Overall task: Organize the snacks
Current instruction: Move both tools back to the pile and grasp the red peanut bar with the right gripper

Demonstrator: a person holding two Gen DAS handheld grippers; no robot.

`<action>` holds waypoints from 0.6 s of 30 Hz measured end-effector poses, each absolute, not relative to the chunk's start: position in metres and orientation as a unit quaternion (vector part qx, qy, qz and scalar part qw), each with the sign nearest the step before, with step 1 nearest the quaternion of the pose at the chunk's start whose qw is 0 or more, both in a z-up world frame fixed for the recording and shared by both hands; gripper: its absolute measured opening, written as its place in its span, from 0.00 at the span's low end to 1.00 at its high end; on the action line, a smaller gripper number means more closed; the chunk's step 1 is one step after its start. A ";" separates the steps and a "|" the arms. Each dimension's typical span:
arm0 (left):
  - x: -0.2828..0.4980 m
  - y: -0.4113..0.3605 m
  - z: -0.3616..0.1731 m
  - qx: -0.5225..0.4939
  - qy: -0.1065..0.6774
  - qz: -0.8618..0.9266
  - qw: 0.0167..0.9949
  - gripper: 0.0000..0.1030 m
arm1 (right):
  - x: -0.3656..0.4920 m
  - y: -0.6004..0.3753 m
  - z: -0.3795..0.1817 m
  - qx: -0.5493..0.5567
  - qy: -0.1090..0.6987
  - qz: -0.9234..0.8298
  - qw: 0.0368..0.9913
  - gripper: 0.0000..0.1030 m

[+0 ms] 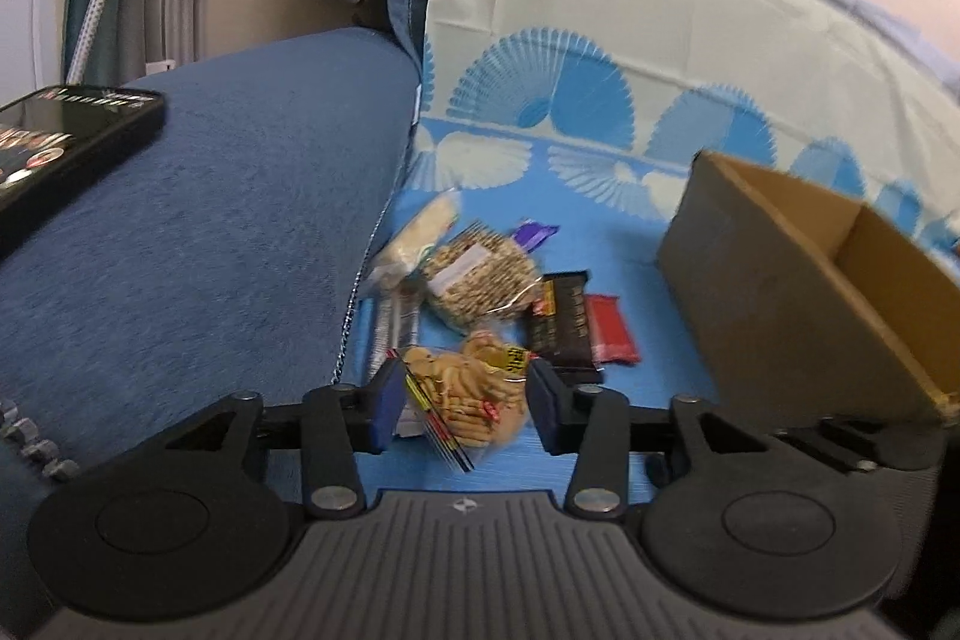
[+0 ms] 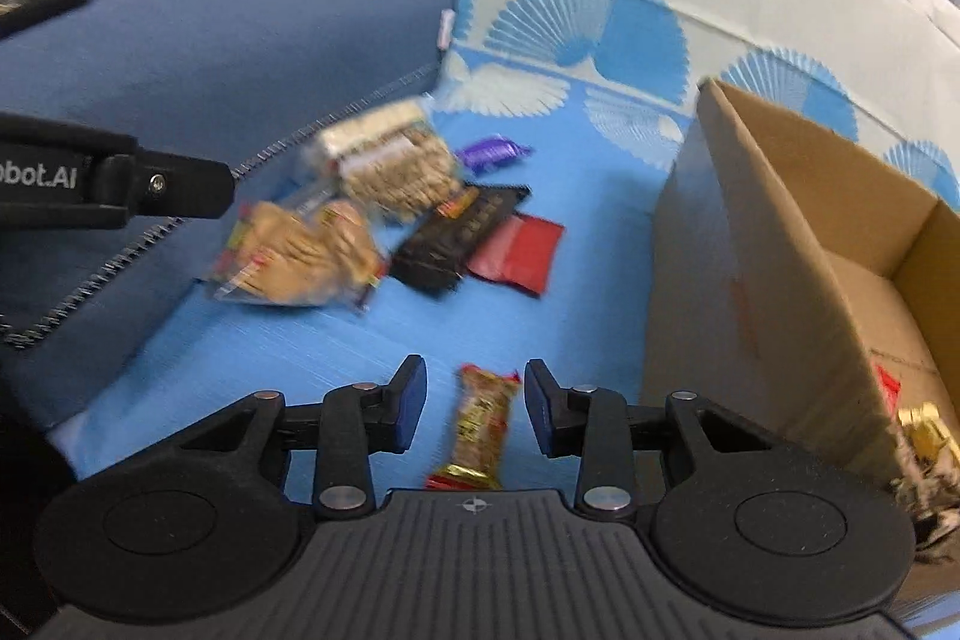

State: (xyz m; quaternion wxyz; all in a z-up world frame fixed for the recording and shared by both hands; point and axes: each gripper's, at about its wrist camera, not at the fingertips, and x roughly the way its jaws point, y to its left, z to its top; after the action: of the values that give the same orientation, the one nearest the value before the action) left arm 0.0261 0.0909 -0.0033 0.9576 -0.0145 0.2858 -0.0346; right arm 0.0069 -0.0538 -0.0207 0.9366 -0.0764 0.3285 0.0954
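Observation:
A clear bag of biscuits (image 1: 468,394) lies on the blue mat (image 1: 600,232) between the fingers of my left gripper (image 1: 462,400), which is open, its pads beside the bag's edges. The same bag (image 2: 294,256) shows in the right wrist view, in front of the left gripper's finger (image 2: 180,190). My right gripper (image 2: 474,406) is open around a red-and-gold candy bar (image 2: 483,424) on the mat, with gaps on both sides. Behind lie a grain-bar bag (image 1: 474,280), a purple candy (image 1: 534,235), a black bar (image 1: 564,322) and a red pack (image 1: 612,334).
An open cardboard box (image 2: 780,250) stands at the right on the mat, with a few wrappers (image 2: 924,436) in its near corner. A blue sofa cushion (image 1: 210,196) borders the mat on the left and carries a dark flat case (image 1: 60,142). The mat runs up the backrest.

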 end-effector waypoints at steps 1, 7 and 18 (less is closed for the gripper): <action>0.031 0.086 -0.006 -0.003 0.290 -0.033 0.956 0.62 | 0.009 -0.053 -0.024 -0.083 0.333 0.091 0.935 0.39; 0.050 0.061 -0.023 0.068 0.293 -0.007 0.954 0.82 | 0.015 -0.051 -0.038 -0.092 0.363 0.087 0.923 0.40; 0.077 0.050 -0.044 0.102 0.328 0.014 0.939 0.79 | 0.019 -0.061 -0.040 -0.072 0.371 0.079 0.923 0.35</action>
State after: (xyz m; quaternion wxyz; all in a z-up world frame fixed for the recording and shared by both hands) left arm 0.0769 0.0505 -0.0436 0.9391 0.1017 0.3279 0.0144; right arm 0.0188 -0.0606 -0.0403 0.9226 -0.0720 0.3707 0.0786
